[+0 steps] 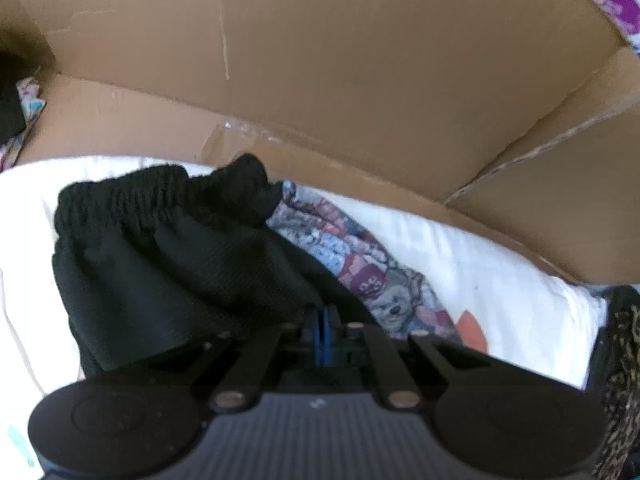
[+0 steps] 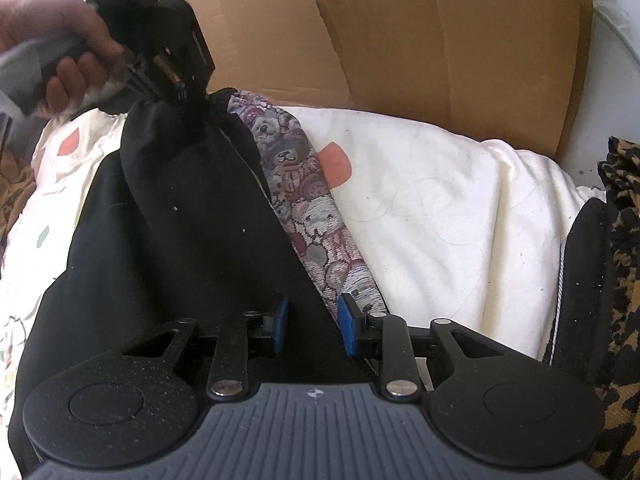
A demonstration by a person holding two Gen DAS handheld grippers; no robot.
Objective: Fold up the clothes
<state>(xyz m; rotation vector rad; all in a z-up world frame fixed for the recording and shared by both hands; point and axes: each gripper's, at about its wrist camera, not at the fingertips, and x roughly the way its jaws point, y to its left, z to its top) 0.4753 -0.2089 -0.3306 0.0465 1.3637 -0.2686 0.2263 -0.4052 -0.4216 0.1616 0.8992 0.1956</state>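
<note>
At nine o'clock in the right wrist view we see a hand (image 2: pixel 60 56) gripping the left gripper (image 2: pixel 192 120), which points down into the top of the black garment (image 2: pixel 172 216); the white bedding (image 2: pixel 440 208) runs out past it to the left edge, where a brown cloth (image 2: pixel 16 192) lies. In its own view the left gripper (image 1: pixel 324 320) has its blue pads pressed together at six o'clock, pinched shut on a fold of the black garment (image 1: pixel 160 264), whose gathered waistband bunches up towards eleven o'clock. The garment lies on the bedding (image 1: pixel 500 272), over a strip of bear-print cloth (image 1: pixel 360 264) that shows along its right edge. Cardboard (image 1: pixel 320 60) stands close behind the bed from nine to three o'clock, so there is little room that way. In the right wrist view the right gripper (image 2: pixel 312 328) sits at six o'clock, its jaws partly open with a fold of the black garment between the pads; we cannot tell whether the pads press on it. The bear-print cloth (image 2: pixel 312 216) runs from twelve down to the right pad. To the right the bedding lies bare towards two o'clock, bounded by cardboard (image 2: pixel 440 40) behind. At three o'clock a dark cushion edge (image 2: pixel 580 288) and leopard-print cloth (image 2: pixel 624 240) close that side.
</note>
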